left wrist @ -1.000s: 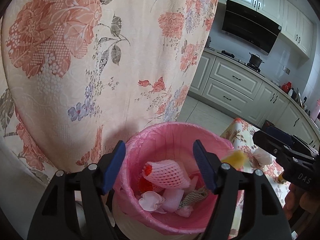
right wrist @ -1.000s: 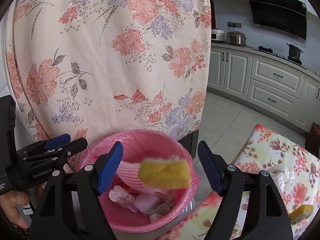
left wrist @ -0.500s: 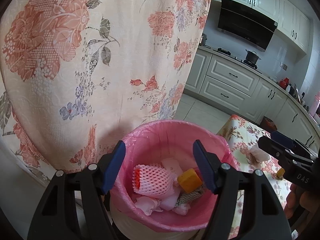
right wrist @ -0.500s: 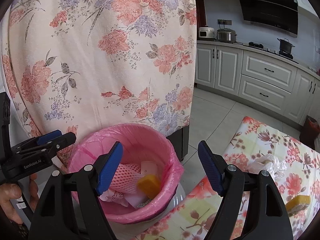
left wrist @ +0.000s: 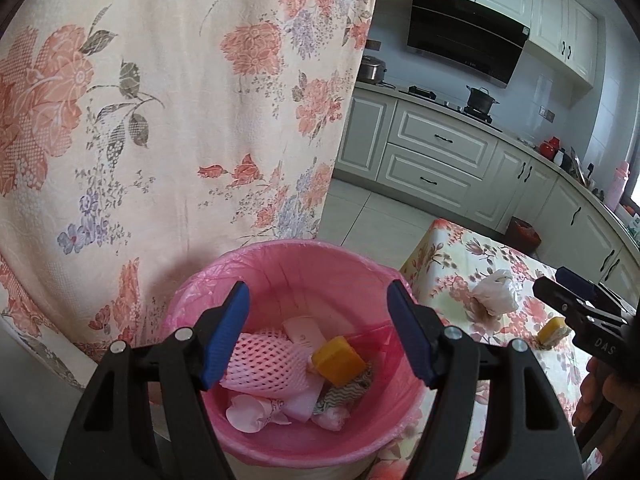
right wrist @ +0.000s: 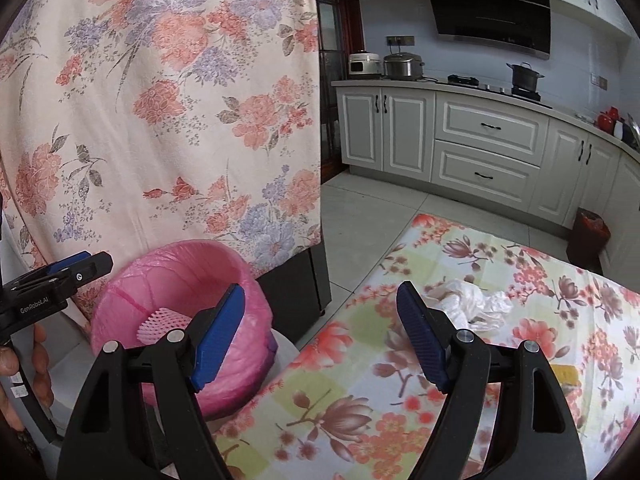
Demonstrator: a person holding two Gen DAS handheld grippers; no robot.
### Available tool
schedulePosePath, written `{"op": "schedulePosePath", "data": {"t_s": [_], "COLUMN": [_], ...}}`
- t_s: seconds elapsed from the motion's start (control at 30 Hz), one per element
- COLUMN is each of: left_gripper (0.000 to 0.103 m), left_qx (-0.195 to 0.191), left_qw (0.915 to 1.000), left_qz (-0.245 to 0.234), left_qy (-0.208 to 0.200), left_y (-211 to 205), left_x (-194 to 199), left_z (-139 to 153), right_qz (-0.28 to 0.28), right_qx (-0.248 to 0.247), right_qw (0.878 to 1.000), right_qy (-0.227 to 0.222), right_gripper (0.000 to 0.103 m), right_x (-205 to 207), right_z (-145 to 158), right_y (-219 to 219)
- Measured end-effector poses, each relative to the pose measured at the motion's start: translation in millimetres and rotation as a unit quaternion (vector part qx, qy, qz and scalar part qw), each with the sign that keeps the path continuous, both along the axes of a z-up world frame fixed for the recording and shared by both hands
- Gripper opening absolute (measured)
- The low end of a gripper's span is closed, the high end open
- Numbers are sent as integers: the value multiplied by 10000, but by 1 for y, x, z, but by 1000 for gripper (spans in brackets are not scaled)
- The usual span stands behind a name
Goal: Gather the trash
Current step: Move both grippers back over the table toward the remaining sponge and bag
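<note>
Two hand-held grippers work a kitchen clean-up beside a table spread with a floral cloth (right wrist: pixel 400 400). The left gripper (left wrist: pixel 318 330) hangs over a bin lined with a pink bag (left wrist: pixel 280 256), its blue pads spread apart and clamping nothing. In the bin lie a pink foam fruit net (left wrist: pixel 264 364), a yellow sponge (left wrist: pixel 338 360) resting against the net's right end, a pale card-like scrap (left wrist: pixel 306 332) behind them, and crumpled wrappers (left wrist: pixel 256 414) at the near side. A flowered curtain (left wrist: pixel 180 100) hangs just behind the bin.

The right gripper (right wrist: pixel 320 336) points across the table's near left corner, its jaws released, having just widened further, with nothing between them. Seen from the right wrist, the bin (right wrist: pixel 176 264) stands to the left, just off the table's edge, the net's mesh (right wrist: pixel 160 318) peeking over its rim.

Still on the cloth are a crumpled white plastic bag (right wrist: pixel 468 304), far of the right gripper's tips, and a second yellow sponge (right wrist: pixel 564 374) at the right, partly hidden behind the gripper's right arm. White cabinets (right wrist: pixel 484 148), a black range hood (right wrist: pixel 488 4) and a pot on the hob (right wrist: pixel 524 76) line the far wall.
</note>
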State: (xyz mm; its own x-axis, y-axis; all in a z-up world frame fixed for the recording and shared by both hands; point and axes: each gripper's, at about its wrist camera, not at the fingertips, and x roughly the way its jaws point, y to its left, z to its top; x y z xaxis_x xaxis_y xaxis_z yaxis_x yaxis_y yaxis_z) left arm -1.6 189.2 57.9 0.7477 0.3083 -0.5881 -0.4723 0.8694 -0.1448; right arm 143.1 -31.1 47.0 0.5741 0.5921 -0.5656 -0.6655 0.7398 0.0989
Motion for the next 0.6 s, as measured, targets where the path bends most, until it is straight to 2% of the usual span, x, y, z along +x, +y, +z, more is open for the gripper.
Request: {"op": "schedulePosePath", "data": {"t_s": [0.6], "left_gripper": [71], "left_qx": [176], "left_qw": [9962], "left_qz": [-836], "left_qy": [171], "left_y": [-77], "left_x": [63], "left_z": [-7], "right_qz": [-1156], "right_qx": [-24], "right_qw": [9932], "right_qy": [126], "right_gripper": [77], "right_x": [46], "right_z": [-25], "right_y": [-114]}}
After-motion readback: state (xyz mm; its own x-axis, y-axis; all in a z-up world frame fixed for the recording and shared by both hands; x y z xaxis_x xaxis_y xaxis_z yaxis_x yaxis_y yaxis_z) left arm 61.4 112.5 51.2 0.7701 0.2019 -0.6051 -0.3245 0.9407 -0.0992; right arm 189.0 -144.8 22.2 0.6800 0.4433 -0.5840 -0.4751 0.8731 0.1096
